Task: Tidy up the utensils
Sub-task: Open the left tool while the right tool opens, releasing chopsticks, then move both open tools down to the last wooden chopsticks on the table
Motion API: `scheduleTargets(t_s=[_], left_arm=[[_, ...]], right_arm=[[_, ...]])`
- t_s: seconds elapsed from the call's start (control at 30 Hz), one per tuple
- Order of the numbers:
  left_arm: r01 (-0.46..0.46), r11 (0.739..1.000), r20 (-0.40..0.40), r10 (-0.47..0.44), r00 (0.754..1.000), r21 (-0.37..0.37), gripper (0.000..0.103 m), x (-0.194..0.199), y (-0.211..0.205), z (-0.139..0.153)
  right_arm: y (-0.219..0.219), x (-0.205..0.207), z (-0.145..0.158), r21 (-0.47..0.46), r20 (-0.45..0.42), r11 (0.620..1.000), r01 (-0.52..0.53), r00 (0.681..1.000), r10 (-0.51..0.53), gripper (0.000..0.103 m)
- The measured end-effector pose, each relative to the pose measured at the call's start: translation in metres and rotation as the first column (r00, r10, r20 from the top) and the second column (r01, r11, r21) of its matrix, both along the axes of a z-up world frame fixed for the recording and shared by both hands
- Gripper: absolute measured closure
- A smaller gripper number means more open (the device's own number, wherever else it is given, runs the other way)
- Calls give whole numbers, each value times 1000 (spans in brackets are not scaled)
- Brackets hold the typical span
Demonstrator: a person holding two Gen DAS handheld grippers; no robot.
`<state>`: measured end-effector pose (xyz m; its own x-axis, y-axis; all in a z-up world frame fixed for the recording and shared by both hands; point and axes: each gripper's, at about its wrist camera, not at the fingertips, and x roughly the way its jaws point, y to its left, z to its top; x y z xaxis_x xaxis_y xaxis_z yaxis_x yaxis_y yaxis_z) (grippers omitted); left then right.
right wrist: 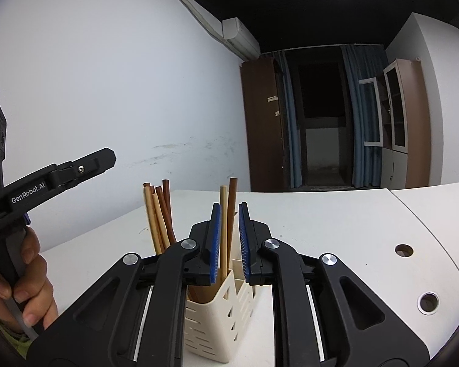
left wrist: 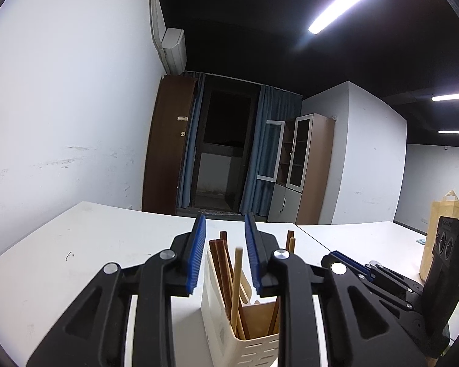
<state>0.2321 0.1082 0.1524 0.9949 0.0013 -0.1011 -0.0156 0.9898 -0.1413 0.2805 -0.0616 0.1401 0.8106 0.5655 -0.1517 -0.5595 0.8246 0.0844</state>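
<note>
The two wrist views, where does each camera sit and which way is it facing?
Left wrist: on the left gripper, looking forward along its blue-padded fingers over the cream utensil holder of chopsticks toward the curtained doorway; the right gripper shows at right.
Right wrist: on the right gripper, facing the same holder; the left gripper and a hand show at left.
Shared: holder, chopsticks, white table, doorway.
</note>
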Motion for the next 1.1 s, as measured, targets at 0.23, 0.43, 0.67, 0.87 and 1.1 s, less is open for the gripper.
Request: scheduleTargets(t_s=[0.23, 0.43, 0.67, 0.87, 1.1], left_arm=[[2, 1000, -16, -2, 1000, -4, 77, -8, 0, -2], [-11, 1000, -30, 12, 999, 22, 76, -32, -1, 0], [-29, 998, -83, 34, 996, 63, 73, -51, -6, -5], [-38, 998, -150, 45, 988, 47, 69, -68, -1, -30], [-38, 999, -250, 42, 967, 24, 66, -71, 10, -61]], right_arm=[[-3, -7, -2, -7, -29, 1000, 10, 1000, -10, 80], [-3, -24, -13, -41, -50, 999, 15, 999, -17, 74], [2, -45, -24, -87, -74, 996, 17, 997, -23, 67], [1, -56, -43, -119, -143, 993, 20, 989, -37, 62], [10, -63, -72, -192, -251, 981, -9, 967, -40, 60]])
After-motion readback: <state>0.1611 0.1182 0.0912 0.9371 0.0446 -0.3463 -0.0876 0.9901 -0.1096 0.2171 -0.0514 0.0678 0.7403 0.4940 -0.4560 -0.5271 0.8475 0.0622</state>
